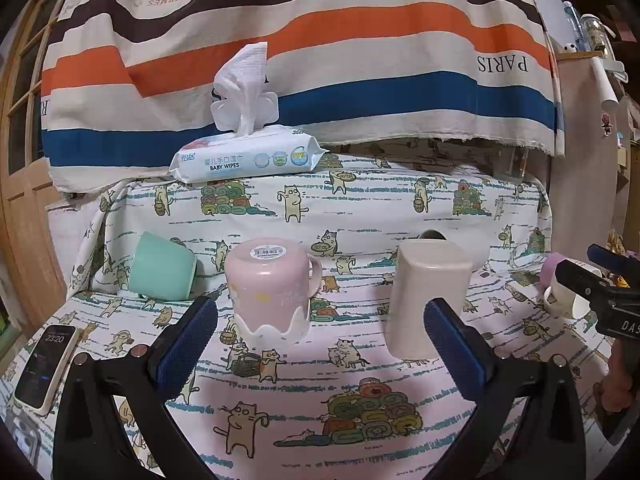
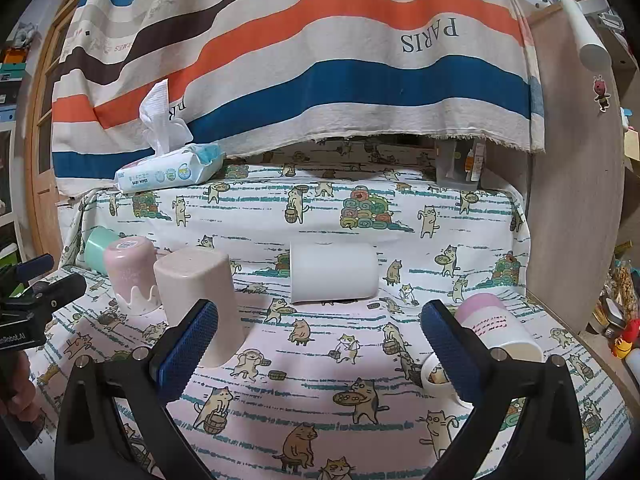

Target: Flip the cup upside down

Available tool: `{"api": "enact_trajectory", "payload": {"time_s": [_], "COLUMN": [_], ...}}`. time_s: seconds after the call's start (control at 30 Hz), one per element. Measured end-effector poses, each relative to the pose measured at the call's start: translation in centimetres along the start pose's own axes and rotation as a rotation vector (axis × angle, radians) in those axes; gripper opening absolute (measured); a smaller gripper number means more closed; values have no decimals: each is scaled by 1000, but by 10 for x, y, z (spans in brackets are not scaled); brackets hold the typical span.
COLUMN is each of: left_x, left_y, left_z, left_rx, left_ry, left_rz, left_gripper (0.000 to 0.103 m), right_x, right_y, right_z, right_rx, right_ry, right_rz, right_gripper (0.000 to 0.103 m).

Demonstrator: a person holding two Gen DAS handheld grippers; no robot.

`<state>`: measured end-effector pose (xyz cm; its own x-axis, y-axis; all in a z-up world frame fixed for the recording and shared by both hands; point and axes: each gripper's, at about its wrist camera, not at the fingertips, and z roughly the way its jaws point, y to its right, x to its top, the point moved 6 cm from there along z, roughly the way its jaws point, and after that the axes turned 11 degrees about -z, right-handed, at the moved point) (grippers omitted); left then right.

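Several cups sit on a cat-print cloth [image 1: 304,380]. A pink mug [image 1: 272,286] stands upside down, and so does a beige square cup [image 1: 426,296]; both also show in the right wrist view, the mug [image 2: 128,276] and the beige cup [image 2: 200,300]. A mint cup [image 1: 162,266] lies on its side at the left. A white cup [image 2: 332,274] lies on its side. A pink-and-white cup [image 2: 500,328] lies on its side at the right. My left gripper [image 1: 320,344] is open and empty, in front of the pink mug and beige cup. My right gripper [image 2: 320,344] is open and empty, short of the white cup.
A pack of baby wipes [image 1: 244,156] lies on the raised back ledge under a striped hanging cloth [image 1: 320,60]. A phone [image 1: 44,364] lies at the front left. A small white cup [image 2: 438,378] sits behind my right finger. A wooden panel [image 2: 576,200] bounds the right side.
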<state>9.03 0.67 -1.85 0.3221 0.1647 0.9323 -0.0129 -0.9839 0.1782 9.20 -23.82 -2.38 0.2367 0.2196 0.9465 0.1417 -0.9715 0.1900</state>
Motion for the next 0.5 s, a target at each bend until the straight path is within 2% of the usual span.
{"api": "enact_trajectory", "payload": {"time_s": [0.5], "left_x": [-1], "left_y": [1], "left_z": [1], "left_rx": [-8], "left_ry": [-2], "left_rz": [4], "left_gripper": [103], "right_x": [0], "right_y": [0], "right_z": [0], "right_rx": [0], "right_ry": [0], "right_rz": [0], "right_gripper": [102]}}
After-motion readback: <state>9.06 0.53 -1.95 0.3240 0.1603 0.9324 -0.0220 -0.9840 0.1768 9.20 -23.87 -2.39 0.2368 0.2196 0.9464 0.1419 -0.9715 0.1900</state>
